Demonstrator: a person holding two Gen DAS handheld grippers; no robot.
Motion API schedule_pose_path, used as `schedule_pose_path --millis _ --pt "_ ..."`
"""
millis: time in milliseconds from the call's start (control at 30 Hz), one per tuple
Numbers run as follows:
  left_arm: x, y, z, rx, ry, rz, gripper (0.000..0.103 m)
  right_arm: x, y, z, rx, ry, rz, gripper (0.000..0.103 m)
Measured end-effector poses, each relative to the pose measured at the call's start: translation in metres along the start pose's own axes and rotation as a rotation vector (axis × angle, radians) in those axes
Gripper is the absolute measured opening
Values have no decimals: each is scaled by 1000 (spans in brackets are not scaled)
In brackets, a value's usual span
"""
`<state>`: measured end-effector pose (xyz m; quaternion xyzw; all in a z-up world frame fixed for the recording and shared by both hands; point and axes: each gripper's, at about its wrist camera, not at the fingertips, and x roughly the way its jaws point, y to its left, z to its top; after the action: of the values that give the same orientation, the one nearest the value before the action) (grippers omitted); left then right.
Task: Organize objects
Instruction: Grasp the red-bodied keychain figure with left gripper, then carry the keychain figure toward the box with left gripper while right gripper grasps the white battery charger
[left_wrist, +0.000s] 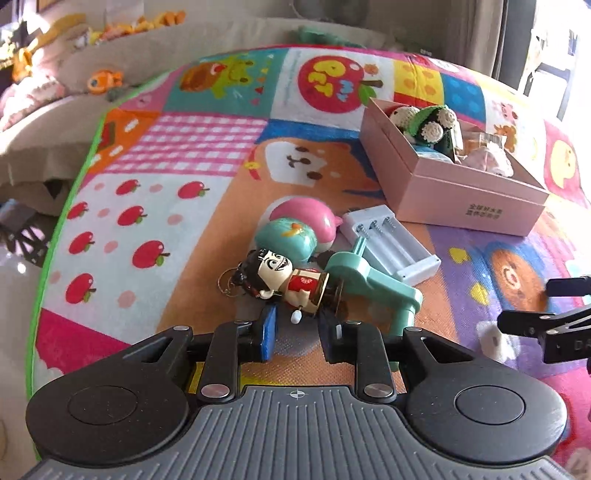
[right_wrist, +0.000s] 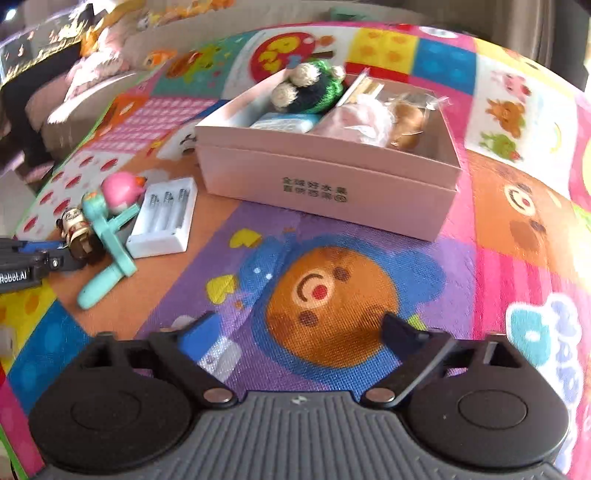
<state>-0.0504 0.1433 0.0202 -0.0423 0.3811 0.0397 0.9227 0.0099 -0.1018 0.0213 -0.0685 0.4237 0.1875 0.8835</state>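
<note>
A wind-up doll (left_wrist: 288, 282) with a black-haired head and red body lies on the colourful play mat, also seen in the right wrist view (right_wrist: 75, 229). My left gripper (left_wrist: 295, 334) is open, its blue-padded fingers just below the doll's base, apart from it. Beside the doll lie a teal egg toy (left_wrist: 286, 240), a pink egg toy (left_wrist: 306, 214), a teal hand-crank tool (left_wrist: 373, 284) and a white battery holder (left_wrist: 391, 243). The pink box (right_wrist: 325, 184) holds a crocheted toy (right_wrist: 310, 88) and bagged items. My right gripper (right_wrist: 299, 332) is open and empty above the mat.
The play mat (left_wrist: 177, 147) covers a raised cushioned surface with a green edge at the left. Plush toys (left_wrist: 105, 79) lie on the beige couch beyond. The right gripper's black frame (left_wrist: 546, 317) shows at the right edge of the left wrist view.
</note>
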Motion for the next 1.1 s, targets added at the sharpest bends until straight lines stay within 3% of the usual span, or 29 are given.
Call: schedule_pose_path --millis 133,300,400,500,633,733,900,1100 --pt "-2 -1 -2 -12 -19 13 28 1 4 -12 4 -61 -22 103" --pt "-16 18 9 -197 22 -133 28 -1 4 -21 7 -118 -26 103" --pt "-17 16 15 -245 3 -81 28 -1 4 -20 5 -120 -29 103" --pt "-8 16 22 -296 -1 -69 41 -1 5 -20 7 -122 -27 103" --pt "10 10 32 -262 2 -41 54 -2 5 -23 3 -126 -24 103" --pt "25 4 37 -221 20 -30 57 -2 5 -23 3 -126 -22 103" --pt "34 -8 35 -100 -22 12 54 -2 4 -23 4 -124 -20 103" --pt "30 2 22 -72 -87 -48 51 -3 4 -24 -3 -125 -17 103"
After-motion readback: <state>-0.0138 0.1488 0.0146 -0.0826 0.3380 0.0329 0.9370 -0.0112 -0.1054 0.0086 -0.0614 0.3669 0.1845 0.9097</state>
